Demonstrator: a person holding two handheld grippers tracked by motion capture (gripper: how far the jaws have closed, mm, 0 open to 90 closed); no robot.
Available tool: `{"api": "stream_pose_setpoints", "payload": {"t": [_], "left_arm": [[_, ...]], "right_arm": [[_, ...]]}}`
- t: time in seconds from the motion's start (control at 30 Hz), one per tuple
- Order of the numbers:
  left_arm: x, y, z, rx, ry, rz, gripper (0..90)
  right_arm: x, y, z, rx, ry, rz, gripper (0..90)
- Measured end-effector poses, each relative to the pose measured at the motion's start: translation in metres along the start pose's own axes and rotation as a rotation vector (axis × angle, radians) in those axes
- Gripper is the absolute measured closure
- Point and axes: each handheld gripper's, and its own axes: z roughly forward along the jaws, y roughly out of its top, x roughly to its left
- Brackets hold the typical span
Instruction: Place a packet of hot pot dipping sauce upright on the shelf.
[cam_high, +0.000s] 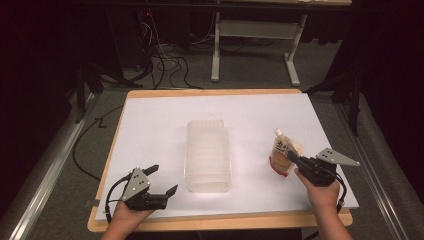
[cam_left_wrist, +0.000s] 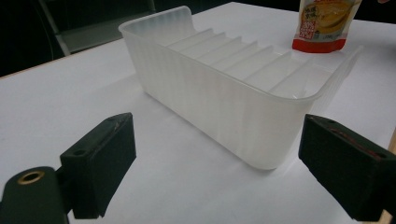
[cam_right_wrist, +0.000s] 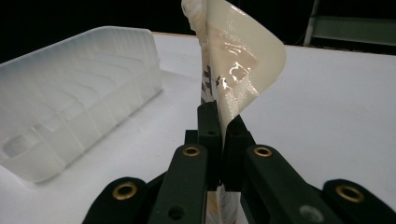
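— Right gripper (cam_right_wrist: 219, 135): clamped on the pouch's (cam_right_wrist: 238, 70) edge, pouch upright on the worktop (cam_high: 165, 115) just right of the clear bin (cam_high: 208, 155)?

— Yes. Left gripper (cam_high: 165, 181): wide open, idle near the bin's near end. Best lifted straight up, kept pinched firmly, then carried over the rim; floppy, likely to sag.

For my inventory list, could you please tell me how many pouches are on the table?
1. The pouch stands on the right side of the table, clamped in the right tool, beside the plastic bin.
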Motion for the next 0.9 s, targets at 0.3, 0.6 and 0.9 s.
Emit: {"api": "stream_pose_setpoints", "payload": {"t": [0.3,0.6,0.9], "left_arm": [[0.001,-0.004,-0.008,0.001,0.020,-0.010,11.7],[0.002,-0.006,-0.013,0.004,0.033,-0.014,11.7],[0.004,-0.007,-0.013,0.001,0.028,-0.015,11.7]], "right_arm": [[-0.010,0.004,0.002,0.002,0.045,-0.030,90.0],[-0.008,0.017,0.007,-0.040,0.199,-0.093,90.0],[0.005,0.037,0.016,-0.080,0.337,-0.130,90.0]]}}
